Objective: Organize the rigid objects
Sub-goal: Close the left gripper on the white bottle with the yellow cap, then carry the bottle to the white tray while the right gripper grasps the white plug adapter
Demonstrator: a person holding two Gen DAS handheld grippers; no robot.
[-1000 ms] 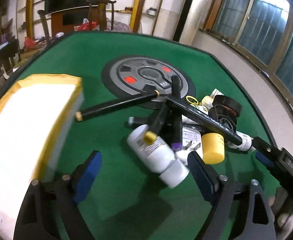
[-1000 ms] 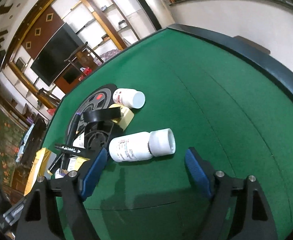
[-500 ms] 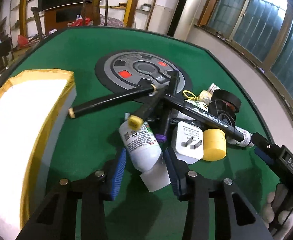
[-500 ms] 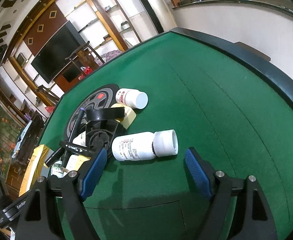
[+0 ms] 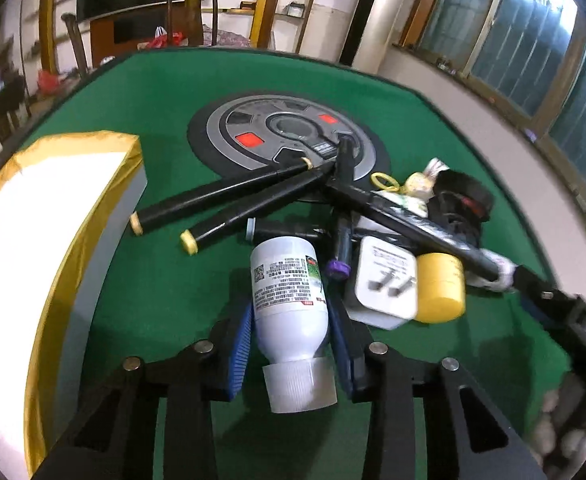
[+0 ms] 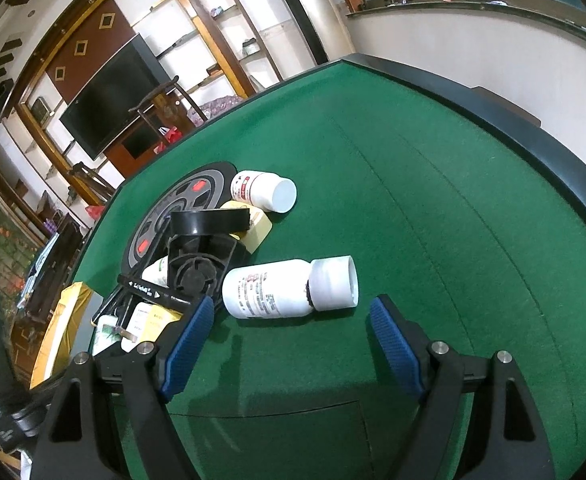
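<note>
While the big green table [image 5: 141, 280] is holding everything, a white and yellow box [image 5: 33, 240] is lying on its left side. A grey round disc [image 5: 285, 136] is sitting in the middle, with black pens [image 5: 229, 196] and a white plug [image 5: 385, 280] piling up by it. The left gripper [image 5: 289, 340] is closing its blue pads on a white bottle [image 5: 289, 296] lying between them, cap toward the camera. The right gripper [image 6: 293, 340] is staying wide open, just behind another white bottle [image 6: 277, 292] lying on its side, not touching it.
</note>
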